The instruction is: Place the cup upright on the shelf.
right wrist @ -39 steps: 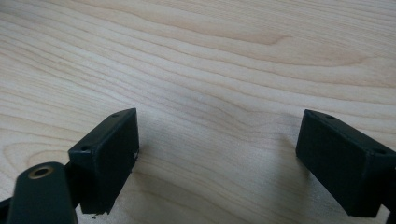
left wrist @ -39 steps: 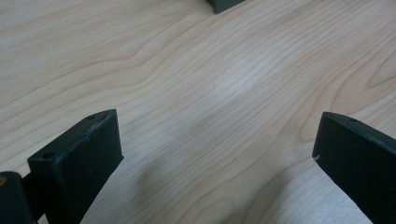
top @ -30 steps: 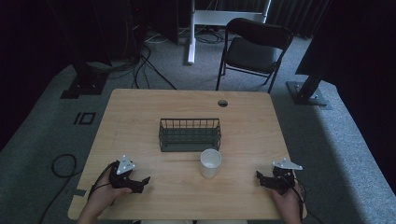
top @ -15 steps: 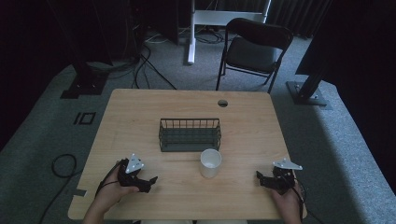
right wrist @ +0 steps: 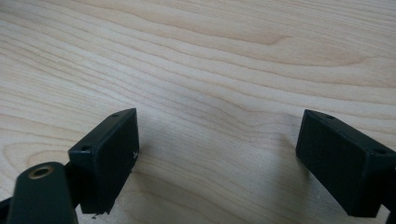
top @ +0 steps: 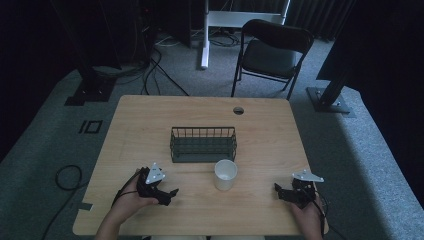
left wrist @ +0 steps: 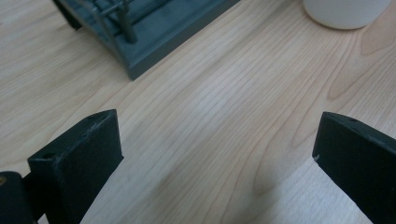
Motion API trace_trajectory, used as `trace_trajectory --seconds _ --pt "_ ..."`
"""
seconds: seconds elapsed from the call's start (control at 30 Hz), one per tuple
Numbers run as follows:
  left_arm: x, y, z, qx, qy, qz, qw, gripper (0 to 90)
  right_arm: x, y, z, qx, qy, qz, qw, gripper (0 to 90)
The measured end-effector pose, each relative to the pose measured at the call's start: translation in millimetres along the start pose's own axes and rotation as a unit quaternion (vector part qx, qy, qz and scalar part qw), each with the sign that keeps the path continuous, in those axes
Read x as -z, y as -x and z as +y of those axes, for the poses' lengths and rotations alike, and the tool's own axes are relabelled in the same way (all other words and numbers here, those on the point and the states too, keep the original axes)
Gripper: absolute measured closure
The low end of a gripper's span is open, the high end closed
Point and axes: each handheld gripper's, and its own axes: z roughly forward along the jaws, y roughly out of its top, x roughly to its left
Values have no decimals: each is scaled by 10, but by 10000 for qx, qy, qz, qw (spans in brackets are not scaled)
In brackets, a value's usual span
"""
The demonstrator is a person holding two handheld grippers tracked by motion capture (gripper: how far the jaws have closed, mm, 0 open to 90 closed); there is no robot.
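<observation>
Left gripper (top: 170, 192) jaws apart, empty, aimed at the white cup (top: 225, 174) just before the wire basket (top: 203, 144); likely approach level, straddle the cup squarely; right gripper (top: 280, 192) apart, resting.

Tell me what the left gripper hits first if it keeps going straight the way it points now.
Probably the white cup. The left gripper, jaws open, aims across bare table between the cup and the wire basket's corner. In the high view it points toward the cup; depth is unclear.
</observation>
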Motion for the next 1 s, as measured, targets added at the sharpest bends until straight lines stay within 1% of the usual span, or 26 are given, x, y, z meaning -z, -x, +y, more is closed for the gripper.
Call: trace_trajectory --seconds 0.17,0.2,0.27,0.37,0.47,0.53,0.57,0.63,0.67,0.83,0.93,1.0 --pt "-60 49 44 -118 -20 -83 9999 16 0 0 0 1 -3 -1 10000 129" --pt "-74 60 54 -109 -14 -87 9999 16 0 0 0 1 -3 -1 10000 129" --pt "-91 79 68 -153 40 -68 9999 16 1 0 0 2 -4 -1 10000 129" --pt "-108 101 86 -164 54 -116 9998 16 0 0 0 2 0 -1 10000 129" --pt "-133 127 108 -225 44 -151 9996 16 0 -1 0 -6 1 0 10000 129" --pt "-145 144 130 -217 91 -183 9996 16 0 -1 0 -8 1 1 10000 129" --pt "-153 154 148 -179 153 -157 9996 16 0 -1 0 -6 2 1 10000 129" --pt "-157 160 162 -179 170 -148 9996 16 0 -1 0 -6 3 0 10000 129" --pt "-166 172 184 -180 193 -176 9995 16 0 -1 0 -8 1 1 10000 130" --pt "-192 204 221 -249 175 -239 9993 16 0 -1 0 -3 0 0 10000 129" --pt "-234 244 260 -273 185 -323 9989 16 0 0 0 -1 0 0 10000 129" --pt "-257 268 279 -328 181 -339 9987 16 0 0 0 -2 -1 0 10000 129"
